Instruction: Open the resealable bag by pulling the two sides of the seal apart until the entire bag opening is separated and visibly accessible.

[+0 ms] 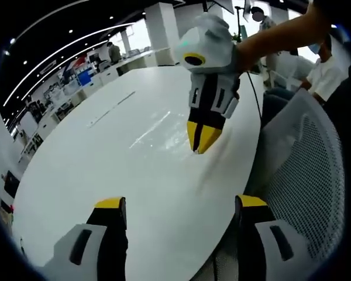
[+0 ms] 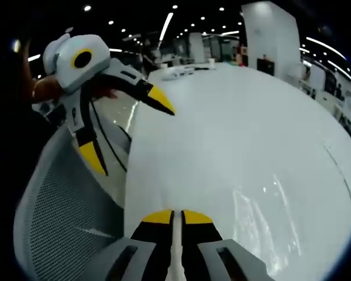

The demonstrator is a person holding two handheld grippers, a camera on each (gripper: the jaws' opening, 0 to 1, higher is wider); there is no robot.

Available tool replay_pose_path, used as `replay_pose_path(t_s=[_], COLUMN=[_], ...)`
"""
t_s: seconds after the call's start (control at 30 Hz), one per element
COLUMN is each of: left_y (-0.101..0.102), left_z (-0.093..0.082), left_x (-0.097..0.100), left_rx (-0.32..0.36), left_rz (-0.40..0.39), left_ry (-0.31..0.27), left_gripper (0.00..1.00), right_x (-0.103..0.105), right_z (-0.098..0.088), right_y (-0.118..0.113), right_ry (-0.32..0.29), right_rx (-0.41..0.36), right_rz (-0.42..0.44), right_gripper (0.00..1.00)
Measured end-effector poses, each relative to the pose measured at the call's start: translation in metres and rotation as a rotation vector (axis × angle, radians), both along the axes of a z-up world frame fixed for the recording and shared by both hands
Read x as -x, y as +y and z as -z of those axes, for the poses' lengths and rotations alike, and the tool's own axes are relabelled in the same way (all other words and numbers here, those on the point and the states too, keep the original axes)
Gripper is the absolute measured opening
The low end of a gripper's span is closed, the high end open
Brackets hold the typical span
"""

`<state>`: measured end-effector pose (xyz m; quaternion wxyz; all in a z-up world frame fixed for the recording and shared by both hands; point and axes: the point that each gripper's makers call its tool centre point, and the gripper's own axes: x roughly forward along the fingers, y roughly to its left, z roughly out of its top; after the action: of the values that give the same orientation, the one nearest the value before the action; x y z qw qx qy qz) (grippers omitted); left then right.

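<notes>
- The left gripper (image 1: 181, 208) hangs over the near edge of the white tabletop (image 1: 105, 146) with its yellow-tipped jaws wide apart and nothing between them.
- The right gripper (image 2: 174, 218) has its jaws pressed together, tips just above the tabletop; whether anything thin sits between them I cannot tell.
- The resealable bag cannot be made out on the tabletop.
- A grey mesh chair (image 1: 307, 175) stands beside the tabletop's edge, near both grippers.
</notes>
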<state>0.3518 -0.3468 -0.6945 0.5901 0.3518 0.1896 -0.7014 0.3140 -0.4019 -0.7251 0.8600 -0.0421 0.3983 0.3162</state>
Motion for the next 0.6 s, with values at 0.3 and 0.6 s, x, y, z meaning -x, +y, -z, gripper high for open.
replay_pose_path(t_s=[0.3, 0.6], left_y=[-0.007, -0.010], left_z=[0.007, 0.011], left_x=[0.011, 0.025], left_rx=[-0.014, -0.035], left_rz=[0.076, 0.189], left_ry=[-0.035, -0.085], left_gripper=[0.69, 0.58], right_x=[0.013, 0.018], right_z=[-0.002, -0.002], right_y=[0.020, 0.033], right_ry=[0.009, 0.013], right_rx=[-0.018, -0.026], right_rz=[-0.030, -0.055], right_gripper=[0.00, 0.00])
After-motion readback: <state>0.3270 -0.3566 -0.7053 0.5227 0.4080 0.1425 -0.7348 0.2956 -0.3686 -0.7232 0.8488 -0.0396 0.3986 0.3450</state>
